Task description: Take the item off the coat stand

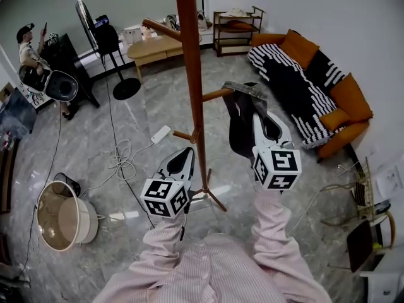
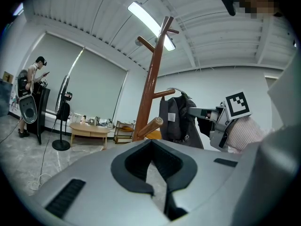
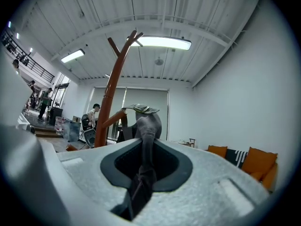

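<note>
The jaws of the right gripper are seen closed on a fold of the dark garment, the fabric being pinched between the pads and running down through the slot between them. The jaws of the left gripper are seen brought together, with nothing caught between them. The garment is hung by its grey collar from a side peg of the brown wooden stand, and its body is draped downward just beside the pole; it is touched only by the right gripper and the peg. In the head view the right gripper is held to the right of the pole, against the garment, while the left gripper is held lower and to the left of the pole, apart from the garment and near the stand's feet. Both grippers are carried on arms in pink striped sleeves. A glossy grey stone floor is spread beneath, and a white cable is coiled on it to the left of the stand. A round beige tub is set farther left. An orange sofa under a black and white striped blanket is placed along the right wall. A low wooden table and an open shelf are stood at the far wall, and a person is seen at the far left.
</note>
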Tool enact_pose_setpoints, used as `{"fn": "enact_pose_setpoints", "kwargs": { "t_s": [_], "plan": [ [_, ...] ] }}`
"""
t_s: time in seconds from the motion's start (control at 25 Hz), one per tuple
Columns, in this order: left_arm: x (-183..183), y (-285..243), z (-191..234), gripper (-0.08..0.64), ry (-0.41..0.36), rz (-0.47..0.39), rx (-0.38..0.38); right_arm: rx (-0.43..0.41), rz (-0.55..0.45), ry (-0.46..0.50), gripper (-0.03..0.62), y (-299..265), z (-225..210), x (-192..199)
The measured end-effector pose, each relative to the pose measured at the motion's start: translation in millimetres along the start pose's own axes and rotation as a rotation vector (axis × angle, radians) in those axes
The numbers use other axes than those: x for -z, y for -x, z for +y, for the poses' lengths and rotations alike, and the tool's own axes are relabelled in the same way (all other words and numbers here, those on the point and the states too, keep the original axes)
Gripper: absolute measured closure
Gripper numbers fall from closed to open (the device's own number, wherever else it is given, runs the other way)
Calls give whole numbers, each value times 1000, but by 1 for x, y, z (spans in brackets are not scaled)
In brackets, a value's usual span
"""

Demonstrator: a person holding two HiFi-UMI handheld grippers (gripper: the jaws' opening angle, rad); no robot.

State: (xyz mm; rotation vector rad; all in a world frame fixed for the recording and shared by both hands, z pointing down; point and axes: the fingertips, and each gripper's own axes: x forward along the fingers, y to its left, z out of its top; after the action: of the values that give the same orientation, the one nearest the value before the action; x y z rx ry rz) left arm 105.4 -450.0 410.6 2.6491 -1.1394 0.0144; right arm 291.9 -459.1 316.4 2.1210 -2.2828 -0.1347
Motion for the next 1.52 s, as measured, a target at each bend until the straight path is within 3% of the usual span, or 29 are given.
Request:
{"fn": "enact_pose_setpoints", "kwargs": {
  "t_s": [0.68,1.16,1.52],
  "plan": [
    [8,8,-12,558,2,15,31,75,30,-136,545,23,-15,29],
    [26,35,-13,558,-6,47,58,45,80,-230,545,54,18,71],
    [38,84,-13,558,-22,39,80,33,75,-282,545,109,61,95]
  ]
}}
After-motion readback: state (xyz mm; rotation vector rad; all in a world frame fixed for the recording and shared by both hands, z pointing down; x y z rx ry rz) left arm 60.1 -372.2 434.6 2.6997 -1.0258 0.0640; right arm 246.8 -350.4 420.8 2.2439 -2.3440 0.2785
